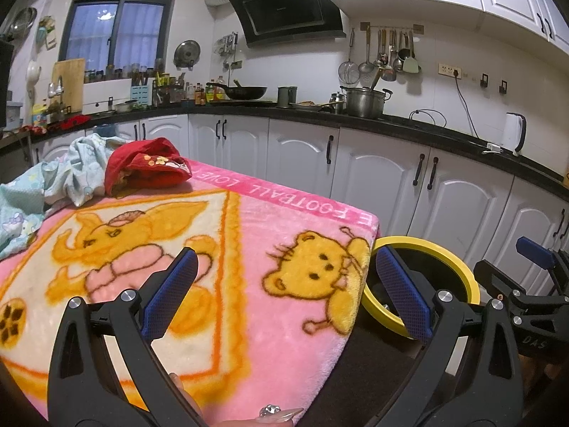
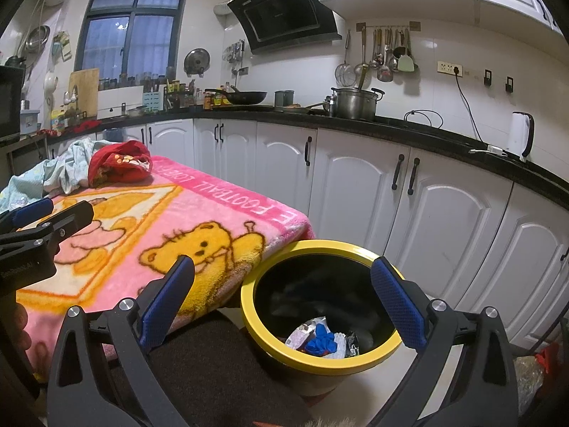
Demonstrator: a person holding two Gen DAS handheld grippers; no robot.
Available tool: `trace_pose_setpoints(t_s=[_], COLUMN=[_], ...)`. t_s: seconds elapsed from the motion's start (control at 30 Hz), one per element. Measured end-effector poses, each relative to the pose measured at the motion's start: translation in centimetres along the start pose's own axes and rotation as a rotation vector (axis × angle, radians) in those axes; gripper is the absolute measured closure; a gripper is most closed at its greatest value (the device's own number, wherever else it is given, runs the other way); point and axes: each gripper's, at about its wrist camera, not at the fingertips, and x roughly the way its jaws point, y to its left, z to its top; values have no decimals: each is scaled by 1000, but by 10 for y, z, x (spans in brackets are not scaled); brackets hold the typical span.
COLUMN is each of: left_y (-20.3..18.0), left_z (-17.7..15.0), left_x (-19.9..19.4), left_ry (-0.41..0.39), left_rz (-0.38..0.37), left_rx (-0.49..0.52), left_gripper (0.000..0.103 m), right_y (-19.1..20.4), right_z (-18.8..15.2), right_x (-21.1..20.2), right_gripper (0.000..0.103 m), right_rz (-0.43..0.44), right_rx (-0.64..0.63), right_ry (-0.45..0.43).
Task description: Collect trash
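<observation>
Right claw hangs open and empty above the yellow-rimmed round bin holding crumpled wrappers, evidently positioned for dropping.

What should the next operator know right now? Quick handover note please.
Left tool: open, empty, hovering over the pink cartoon-bear fleece blanket on the table.
Right tool: open, empty, above the yellow-rimmed black trash bin on the floor at the table's corner.
Done: crumpled wrappers and blue scrap lie at the bin's bottom.
Left: no loose trash visible on the blanket. Only a red embroidered cloth and a light-blue printed cloth sit at its far end; these look like clothing, not trash. Check out-of-view areas before calling it finished.
</observation>
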Motion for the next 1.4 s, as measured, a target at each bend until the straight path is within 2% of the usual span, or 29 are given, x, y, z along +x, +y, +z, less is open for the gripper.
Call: trace_pose_setpoints(t_s=[1.4], left_y=[0], left_z=[0], left_x=[0], left_ry=[-7], left_rz=[7], left_rx=[-6], left_gripper=[11], right_y=[0], right_z=[1], right_x=[0], right_gripper=[6], right_rz=[0], right_rx=[0], right_ry=[3])
